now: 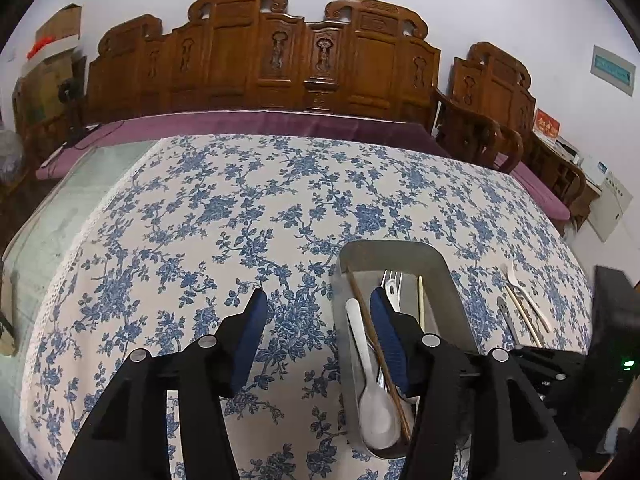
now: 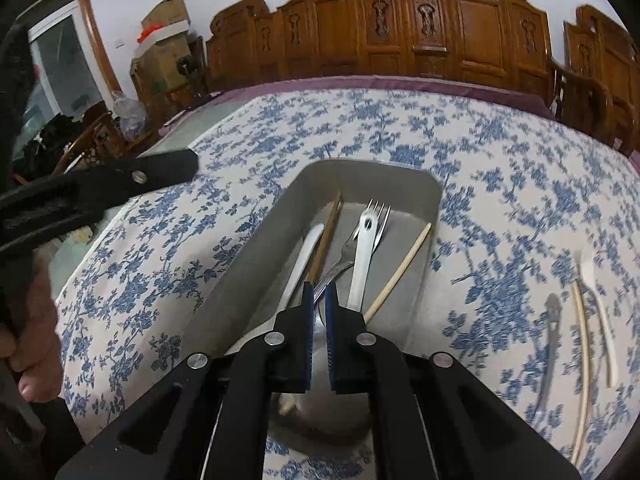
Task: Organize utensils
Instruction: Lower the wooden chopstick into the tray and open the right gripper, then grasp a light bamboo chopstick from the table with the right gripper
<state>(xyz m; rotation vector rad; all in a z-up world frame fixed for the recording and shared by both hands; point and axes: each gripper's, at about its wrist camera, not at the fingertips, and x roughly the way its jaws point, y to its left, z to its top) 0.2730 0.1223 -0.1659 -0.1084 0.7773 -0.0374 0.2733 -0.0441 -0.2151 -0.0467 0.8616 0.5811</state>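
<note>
1. Spreading wide, the left gripper (image 1: 318,300) hangs over the blue-flowered tablecloth (image 1: 240,208) with nothing between its blue-padded fingers (image 1: 256,312); its right finger sits over the near part of the metal tray (image 1: 440,264).
2. The right gripper (image 2: 319,292) is pinched to a narrow gap above the tray (image 2: 248,248), with a metal utensil handle (image 2: 320,320) showing in the slot between its pads; whether the pads actually clamp it cannot be told.
3. Inside the tray lie a white plastic spoon (image 1: 372,392), a brown chopstick (image 2: 330,228), a steel fork (image 2: 374,216), a white-handled utensil (image 2: 362,256) across the fork, and a pale chopstick (image 2: 404,264) leaning toward the right wall.
4. On the cloth to the right of the tray, well apart from it, lie a dark metal utensil (image 2: 554,320), a pale chopstick (image 2: 582,344) and a white plastic utensil (image 1: 524,292), blurred in the right wrist view.
5. A carved wooden bench (image 1: 260,60) with a purple cushion (image 1: 248,124) stands behind the table.
</note>
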